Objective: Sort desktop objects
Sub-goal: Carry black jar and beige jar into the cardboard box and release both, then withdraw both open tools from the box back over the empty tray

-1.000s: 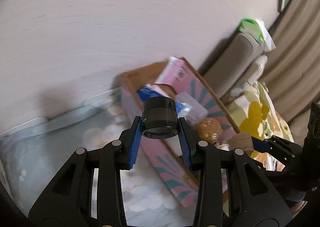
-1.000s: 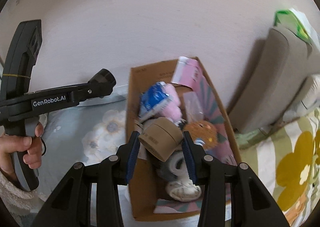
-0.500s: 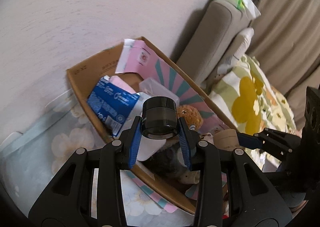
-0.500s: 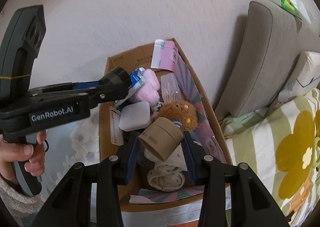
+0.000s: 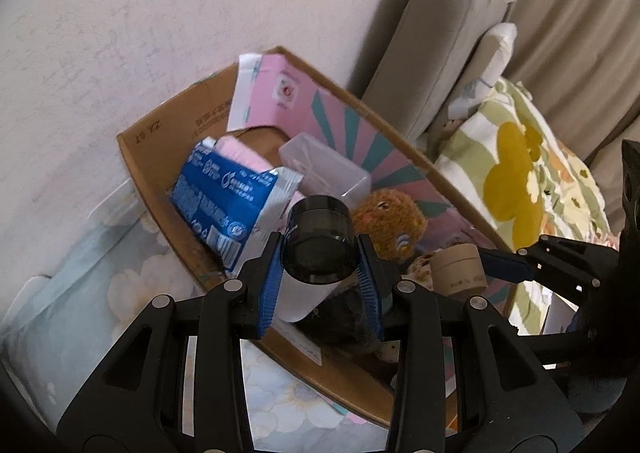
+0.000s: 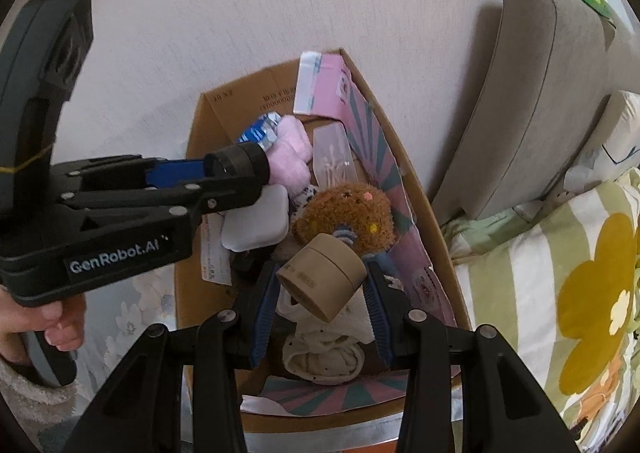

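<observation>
Glossy dark plastic jar [image 5: 318,239], matt tan paperboard tub [image 6: 322,277], corrugated cardboard box [image 6: 200,157], fuzzy brown plush [image 6: 348,213].

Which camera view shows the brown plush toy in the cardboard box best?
The right wrist view: the brown plush toy lies almost whole there, beside the white case, in the cardboard box. In the left wrist view the toy is partly hidden behind the black jar.

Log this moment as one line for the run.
left gripper: black jar | right gripper: tan jar | both over cardboard box
</observation>
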A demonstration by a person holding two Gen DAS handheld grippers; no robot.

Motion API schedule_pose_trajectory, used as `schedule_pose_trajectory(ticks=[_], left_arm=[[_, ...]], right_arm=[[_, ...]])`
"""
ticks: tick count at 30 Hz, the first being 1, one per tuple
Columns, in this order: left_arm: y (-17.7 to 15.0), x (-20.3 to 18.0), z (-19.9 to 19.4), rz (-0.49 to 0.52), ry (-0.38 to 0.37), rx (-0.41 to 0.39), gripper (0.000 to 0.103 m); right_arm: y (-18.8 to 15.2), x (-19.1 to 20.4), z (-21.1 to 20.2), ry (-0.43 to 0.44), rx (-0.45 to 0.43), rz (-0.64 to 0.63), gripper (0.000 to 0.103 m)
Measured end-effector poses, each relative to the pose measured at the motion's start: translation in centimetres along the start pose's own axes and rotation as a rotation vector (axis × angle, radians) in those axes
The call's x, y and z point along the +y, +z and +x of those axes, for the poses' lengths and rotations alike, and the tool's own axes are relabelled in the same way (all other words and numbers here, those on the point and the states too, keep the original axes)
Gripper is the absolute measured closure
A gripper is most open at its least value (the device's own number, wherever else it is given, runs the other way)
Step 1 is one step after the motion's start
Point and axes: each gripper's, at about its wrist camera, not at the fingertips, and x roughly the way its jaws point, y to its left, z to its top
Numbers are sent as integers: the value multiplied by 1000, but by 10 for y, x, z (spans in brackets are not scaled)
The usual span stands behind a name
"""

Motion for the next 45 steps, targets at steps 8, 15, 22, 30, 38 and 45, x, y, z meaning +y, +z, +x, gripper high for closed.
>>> schedule_pose_trajectory(ticks=[8, 15, 22, 30, 38, 45], left_arm=[[1, 5, -10, -28, 7, -34, 0], [0, 9, -15, -42, 5, -26, 0], [-8, 10, -29, -37, -3, -7, 0], [-17, 33, -69, -99, 60, -57, 0], [-44, 68, -131, -212, 203, -182, 0], [-91, 101, -178, -367, 317, -244, 0]], right_arm=[[-4, -2, -2, 0, -9, 19, 18], [-5, 8, -7, -10, -18, 2, 11], [-6, 15, -12, -7, -17, -5, 11], [4, 35, -25, 8, -52, -40, 1], [20, 90, -36, 51, -81, -160, 1], [18, 143, -42, 91, -94, -234, 1]])
